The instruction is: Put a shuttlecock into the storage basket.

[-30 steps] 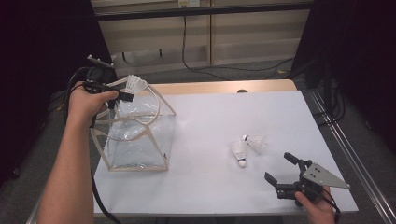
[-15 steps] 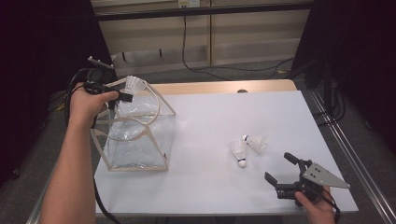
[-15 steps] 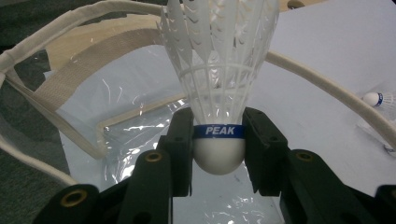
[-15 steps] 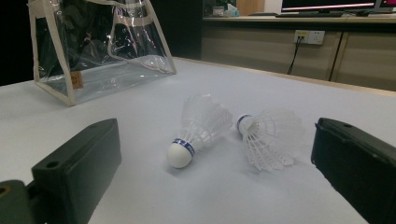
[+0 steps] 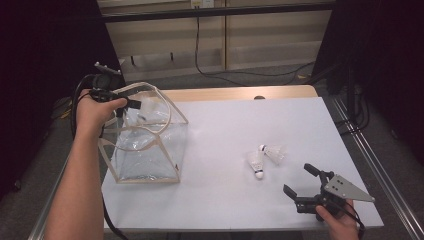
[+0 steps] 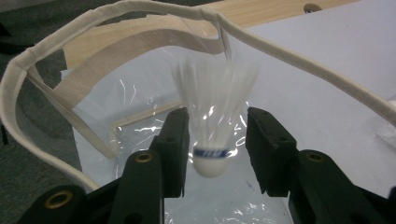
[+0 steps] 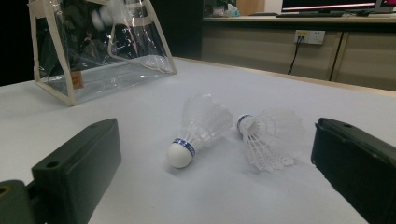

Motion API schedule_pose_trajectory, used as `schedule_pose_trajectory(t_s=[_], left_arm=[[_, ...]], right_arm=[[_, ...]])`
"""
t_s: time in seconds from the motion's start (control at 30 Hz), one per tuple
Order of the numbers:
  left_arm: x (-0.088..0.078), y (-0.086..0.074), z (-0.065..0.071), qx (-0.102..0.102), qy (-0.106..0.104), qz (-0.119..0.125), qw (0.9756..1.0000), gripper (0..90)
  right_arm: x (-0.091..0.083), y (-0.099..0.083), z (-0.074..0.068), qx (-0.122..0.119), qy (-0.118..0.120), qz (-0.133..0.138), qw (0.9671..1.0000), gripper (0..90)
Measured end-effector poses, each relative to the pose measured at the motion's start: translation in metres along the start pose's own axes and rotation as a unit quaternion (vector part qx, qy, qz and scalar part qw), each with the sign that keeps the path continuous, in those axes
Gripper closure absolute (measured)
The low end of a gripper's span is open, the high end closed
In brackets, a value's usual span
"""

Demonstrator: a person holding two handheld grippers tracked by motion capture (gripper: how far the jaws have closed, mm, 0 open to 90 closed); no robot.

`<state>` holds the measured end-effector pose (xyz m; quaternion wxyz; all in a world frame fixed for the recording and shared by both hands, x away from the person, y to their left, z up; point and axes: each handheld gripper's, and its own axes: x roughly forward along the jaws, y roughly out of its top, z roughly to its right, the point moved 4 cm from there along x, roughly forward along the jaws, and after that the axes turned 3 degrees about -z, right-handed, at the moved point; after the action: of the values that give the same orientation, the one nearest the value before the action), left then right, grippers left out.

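My left gripper [image 5: 131,104] hovers over the mouth of a clear plastic bag [image 5: 145,150] with cream trim. Its jaws have just been opening. A white shuttlecock [image 6: 212,116] hangs blurred between them, cork down, with a gap to each pad [image 6: 177,133], over the bag's opening [image 6: 116,14]. From above, the same shuttlecock [image 5: 148,106] sits just inside the bag's rim. Two more shuttlecocks [image 5: 256,162] [image 5: 274,152] lie on the white table. My right gripper [image 5: 299,180] rests open just in front of them; they lie ahead of its jaws [image 7: 201,126] [image 7: 271,137].
The bag [image 7: 100,51] stands upright at the table's left side. The white table surface [image 5: 225,130] ends in a wooden strip at the back. A metal rail [image 5: 370,165] runs along the right edge, and cables lie on the floor behind.
The left jaws have spread apart and the shuttlecock, gripped a moment ago, has come loose and sunk a little toward the bag's mouth. The right gripper has not moved.
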<state>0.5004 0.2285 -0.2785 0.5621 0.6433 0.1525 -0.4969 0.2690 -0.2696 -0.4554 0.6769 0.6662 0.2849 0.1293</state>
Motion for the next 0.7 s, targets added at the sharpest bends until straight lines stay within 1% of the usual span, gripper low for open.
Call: schedule_pose_trajectory(t_s=[0.1,0.23,0.33,0.37,0.47,0.57,0.63,0.67,0.7], left_arm=[[-0.001,0.000,0.001,0.002,-0.005,0.001,1.0000,59.5],[-0.002,0.000,0.003,0.003,-0.007,0.002,1.0000,57.7],[-0.004,0.000,0.006,0.000,-0.019,0.006,0.9998,55.8],[-0.005,0.000,0.007,0.001,-0.020,0.006,0.9998,55.0],[-0.007,0.000,0.011,0.007,-0.027,0.002,0.9996,53.7],[-0.010,0.001,0.016,0.007,-0.040,0.011,0.9991,50.3],[-0.011,0.001,0.021,0.016,-0.049,0.005,0.9986,48.7],[-0.011,0.001,0.023,0.023,-0.049,0.005,0.9985,47.7],[-0.012,0.001,0.026,0.022,-0.056,0.005,0.9982,47.3]], right_arm=[[0.000,0.000,0.000,-0.001,0.000,0.000,1.0000,1.5],[0.000,0.000,0.000,-0.001,0.000,0.000,1.0000,1.5],[0.000,0.000,0.000,-0.001,0.000,0.000,1.0000,1.5],[0.000,0.000,0.000,-0.001,0.000,-0.001,1.0000,1.4],[0.000,0.000,0.000,-0.001,0.000,-0.001,1.0000,1.5],[0.000,0.000,0.000,-0.001,0.000,0.000,1.0000,1.4],[0.000,0.000,0.000,0.000,0.000,0.000,1.0000,1.5],[0.000,0.000,0.000,-0.001,0.000,0.000,1.0000,1.4],[0.000,0.000,0.000,-0.002,0.000,0.000,1.0000,1.5]])
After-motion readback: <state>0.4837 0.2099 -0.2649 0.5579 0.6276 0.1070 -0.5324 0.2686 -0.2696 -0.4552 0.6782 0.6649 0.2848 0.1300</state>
